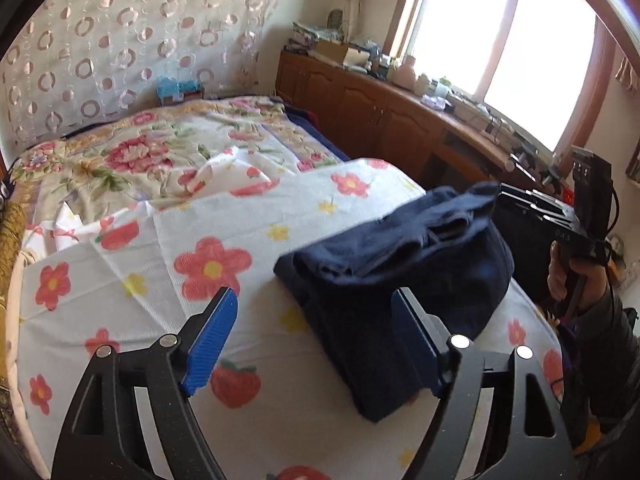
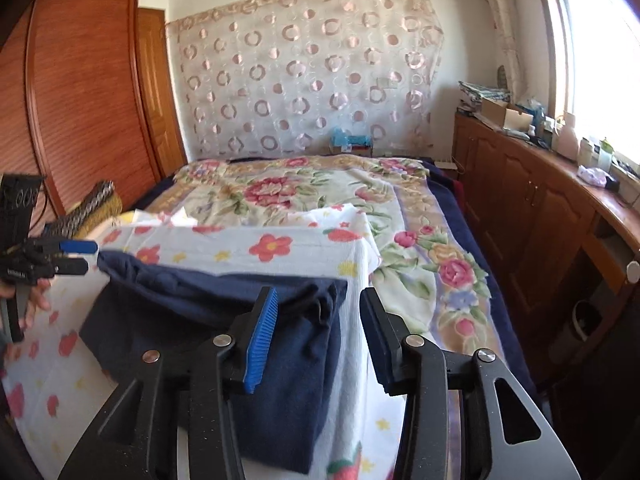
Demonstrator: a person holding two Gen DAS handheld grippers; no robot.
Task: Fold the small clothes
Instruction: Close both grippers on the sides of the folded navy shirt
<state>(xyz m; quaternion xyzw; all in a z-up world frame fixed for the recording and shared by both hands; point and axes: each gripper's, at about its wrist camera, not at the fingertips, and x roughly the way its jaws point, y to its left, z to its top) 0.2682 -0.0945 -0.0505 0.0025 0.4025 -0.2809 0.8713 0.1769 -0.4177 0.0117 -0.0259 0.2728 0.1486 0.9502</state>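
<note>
Garment (image 1: 400, 276): is lying folded, centre of frame.
Left gripper (image 1: 316, 340): released, gripping nothing.
Right gripper (image 2: 320, 340): released, empty.
Advice: be pressing the fold flat, edges aligned.

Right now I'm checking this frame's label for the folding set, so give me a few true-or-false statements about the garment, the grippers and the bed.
1. The navy garment lies folded on the flower-print sheet. True.
2. The left gripper is clamped on the garment. False: its jaws stand apart, and nothing is pinched between them.
3. The right gripper is open. True.
4. The garment is red. False: it is dark navy.
5. A wooden cabinet runs under the window. True.
6. The garment hangs off the bed. False: it rests on top of the sheet.
</note>
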